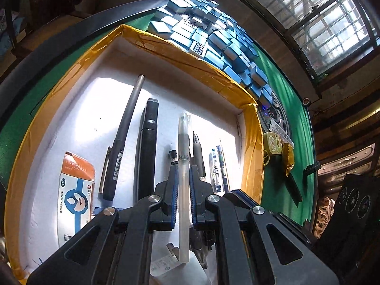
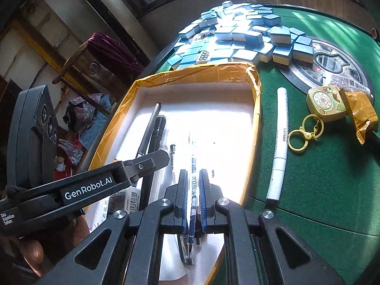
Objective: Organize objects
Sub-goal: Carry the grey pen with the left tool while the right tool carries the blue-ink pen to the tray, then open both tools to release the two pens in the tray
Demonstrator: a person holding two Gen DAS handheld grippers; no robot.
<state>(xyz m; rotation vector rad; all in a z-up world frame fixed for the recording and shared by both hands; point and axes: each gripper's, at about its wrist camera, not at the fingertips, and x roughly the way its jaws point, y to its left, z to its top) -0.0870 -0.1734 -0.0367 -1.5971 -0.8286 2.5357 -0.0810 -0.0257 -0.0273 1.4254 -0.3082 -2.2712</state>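
— Pens first: where do they lie against the white tray (image 1: 78, 109)?

— Most are inside it. Within the tray's yellow-taped walls, a slim grey pen (image 1: 123, 140) and a thick black pen (image 1: 147, 152) lie side by side, pointing toward the far wall. An orange, white and blue medicine box (image 1: 74, 197) rests near the tray's left wall.

— And the claws?

— The left gripper (image 1: 183, 173) is clamped on a translucent pen (image 1: 183, 166), which runs lengthwise between its blue pads over the tray floor. The right gripper (image 2: 192, 178) is pinched on a blue patterned pen (image 2: 192, 190), also held over the tray, nearer its right wall. Both jaws stand narrow, with only the pen's width between them.

— Anything outside the tray?

— Yes. On the green felt table (image 2: 320, 178), just right of the tray's right wall, lies a white marker (image 2: 279, 147). Further right of the tray sit a yellowish keychain charm (image 2: 324, 104) with its rings and a crumpled gold wrapper (image 2: 361, 118). Beyond the tray's far wall is a heap of blue-backed mahjong tiles (image 2: 237, 38).

— Who holds the tools?

— In the right wrist view a person's hand (image 2: 30, 249) shows at the lower left, under the left gripper's body.
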